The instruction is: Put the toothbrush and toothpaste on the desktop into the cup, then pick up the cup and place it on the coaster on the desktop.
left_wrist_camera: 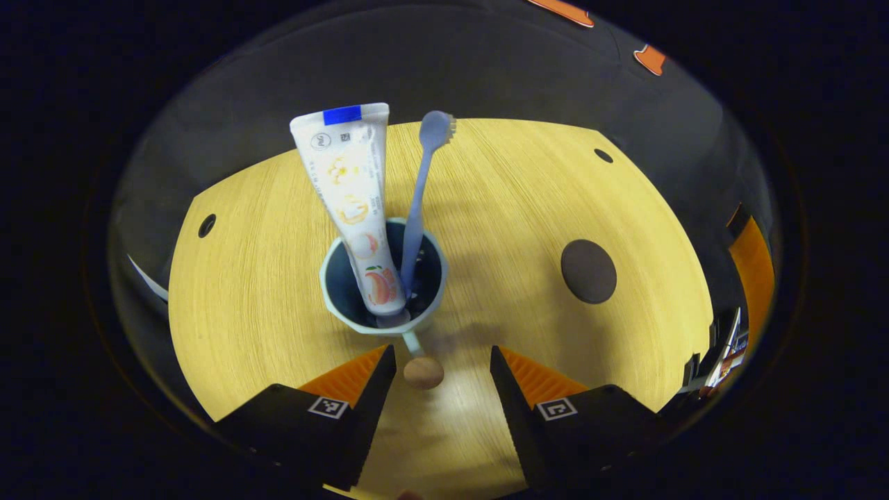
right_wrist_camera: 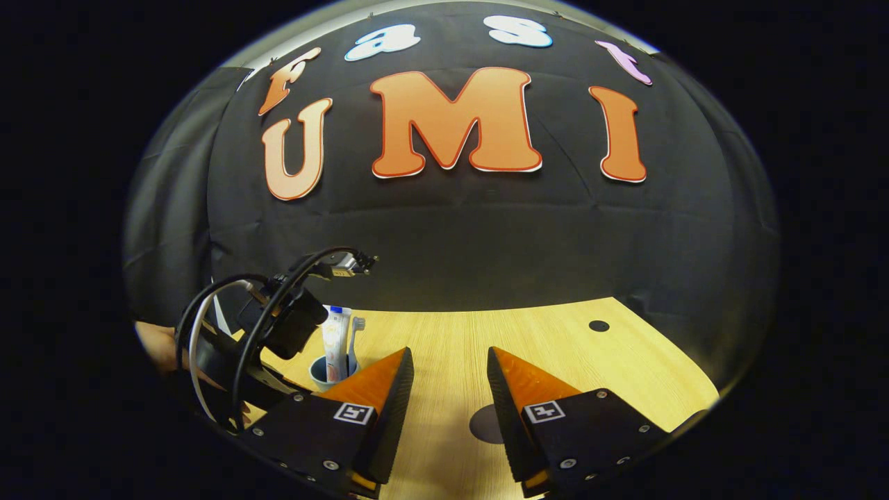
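Observation:
A pale blue cup (left_wrist_camera: 380, 278) stands upright on the wooden desktop (left_wrist_camera: 514, 208). In it lean a white toothpaste tube (left_wrist_camera: 351, 201) and a light blue toothbrush (left_wrist_camera: 421, 194), head up. The cup's handle, with a round wooden knob (left_wrist_camera: 424, 372), points toward my left gripper (left_wrist_camera: 442, 364). That gripper is open, and the knob lies between its fingertips without touching them. A dark round coaster (left_wrist_camera: 588, 271) lies to the right of the cup. My right gripper (right_wrist_camera: 446, 368) hovers open over the desk, and the coaster (right_wrist_camera: 485, 425) lies just below it. The cup (right_wrist_camera: 326, 371) stands to its left, behind the left gripper (right_wrist_camera: 278, 333).
Small dark holes (left_wrist_camera: 207, 225) (left_wrist_camera: 603, 155) sit near the desk's far corners. Black cloth hangs behind the table. A hand (right_wrist_camera: 160, 347) holds the left gripper, with cables (right_wrist_camera: 229, 305) looping above it. Bare desk surrounds the cup and the coaster.

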